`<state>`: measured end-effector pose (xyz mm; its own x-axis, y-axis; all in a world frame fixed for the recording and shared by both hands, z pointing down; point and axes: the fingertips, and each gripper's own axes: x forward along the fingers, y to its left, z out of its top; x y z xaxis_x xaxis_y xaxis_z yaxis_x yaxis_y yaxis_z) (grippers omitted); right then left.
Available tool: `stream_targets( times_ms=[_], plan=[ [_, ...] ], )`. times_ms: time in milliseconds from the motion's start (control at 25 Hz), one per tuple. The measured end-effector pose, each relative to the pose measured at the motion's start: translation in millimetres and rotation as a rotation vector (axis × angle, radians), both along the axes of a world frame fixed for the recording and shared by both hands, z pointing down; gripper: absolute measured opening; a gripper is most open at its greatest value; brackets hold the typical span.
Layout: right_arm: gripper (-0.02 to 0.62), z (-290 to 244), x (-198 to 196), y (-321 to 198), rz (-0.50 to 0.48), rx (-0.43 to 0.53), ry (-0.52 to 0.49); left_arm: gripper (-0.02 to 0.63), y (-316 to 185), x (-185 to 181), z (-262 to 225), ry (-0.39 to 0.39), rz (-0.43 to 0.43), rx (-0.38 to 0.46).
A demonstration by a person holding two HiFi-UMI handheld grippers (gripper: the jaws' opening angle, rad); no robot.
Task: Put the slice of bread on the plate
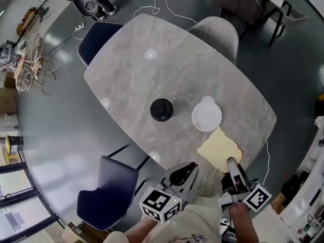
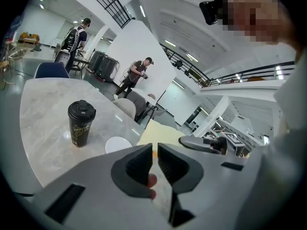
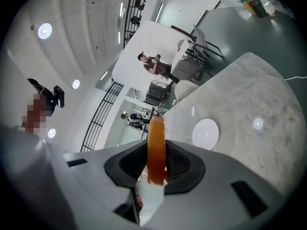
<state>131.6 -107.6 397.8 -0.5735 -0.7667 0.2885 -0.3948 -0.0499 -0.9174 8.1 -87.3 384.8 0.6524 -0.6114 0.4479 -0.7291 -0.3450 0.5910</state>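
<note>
Pale bread slice (image 1: pixel 217 151), brown crust, in right claw (image 1: pixel 231 161); left claw (image 1: pixel 191 166) clenched.

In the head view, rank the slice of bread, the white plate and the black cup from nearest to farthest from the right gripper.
1. slice of bread: clamped in the right gripper, low on the right of the view.
2. white plate: just beyond the bread.
3. black cup: farthest, left of the plate.

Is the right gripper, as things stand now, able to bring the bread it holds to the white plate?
Probably yes. The right gripper is shut on the near edge of the bread, and the plate lies bare just beyond it. The cup stands to the plate's left, out of the way.
</note>
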Motion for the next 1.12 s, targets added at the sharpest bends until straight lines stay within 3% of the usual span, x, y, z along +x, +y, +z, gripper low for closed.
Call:
stream_targets(
  times_ms=[400, 680, 1120],
  plan=[
    [0.095, 43, 6, -25, -0.029, -0.012, 0.015, 0.043, -14, 7, 49, -0.035, -0.051, -0.022],
    [0.095, 61, 2, -50, -0.11, 0.012, 0.075, 0.043, -25, 12, 80, -0.049, -0.099, -0.042],
    [0.095, 122, -18, -85, -0.259, -0.058, 0.103, 0.043, -44, 14, 130, -0.06, -0.149, -0.075]
  ],
)
